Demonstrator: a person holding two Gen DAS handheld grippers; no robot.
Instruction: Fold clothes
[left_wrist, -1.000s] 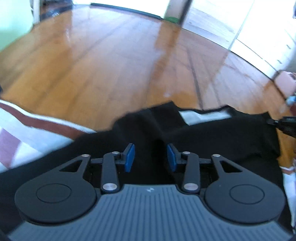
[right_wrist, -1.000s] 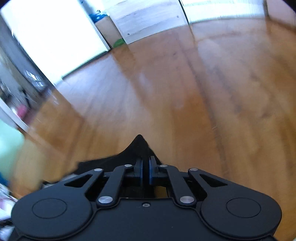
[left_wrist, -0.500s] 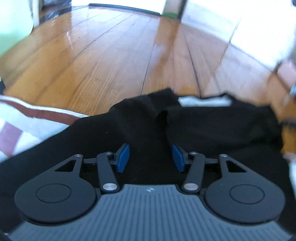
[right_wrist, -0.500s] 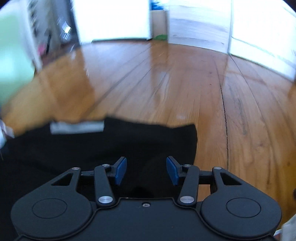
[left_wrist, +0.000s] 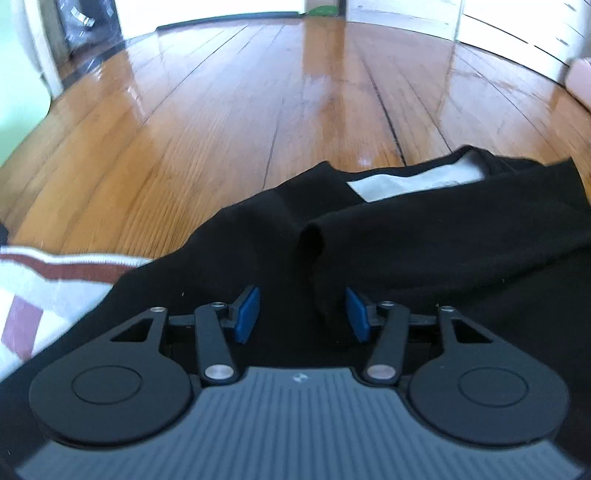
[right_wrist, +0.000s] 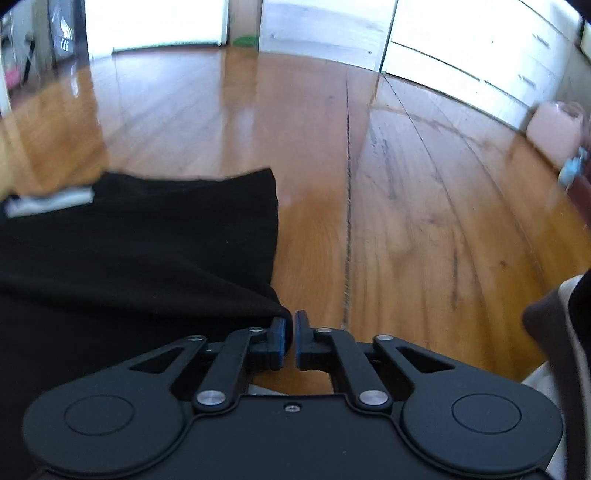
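Moved: the left gripper (left_wrist: 302, 314) stands wider than a second ago and sits closer over the black garment (left_wrist: 443, 240). The right gripper (right_wrist: 290, 339), which was spread above the cloth half a second ago, has drawn in at the garment's edge.
Left claw: open. Its blue pads (left_wrist: 247, 314) are well apart, with a raised fold of black cloth between them that neither pad presses.
Right claw: closing, with the pads nearly together and only a slim slit left. The slit looks bare. The garment's near corner (right_wrist: 273, 306) touches the tip of the left pad, and I cannot tell if any thread of it is caught.
Garment: spread flat on the floor (left_wrist: 221, 110). In the left view it fills the lower right, with a ridge running toward the camera. In the right view it fills the lower left, its straight side edge ending at the claw.
White patch (left_wrist: 406, 181): sits at the garment's far edge, framed by black cloth. In the right view it shows as a blurred pale strip (right_wrist: 48, 201).
Striped cloth (left_wrist: 55, 280): white with dark red bands. It lies on the left, and the garment overlaps its near side.
Floor: glossy wood boards, bare beyond the garment.
Pink box (right_wrist: 554, 129): stands at the far right by the white wall units, well apart from the garment.
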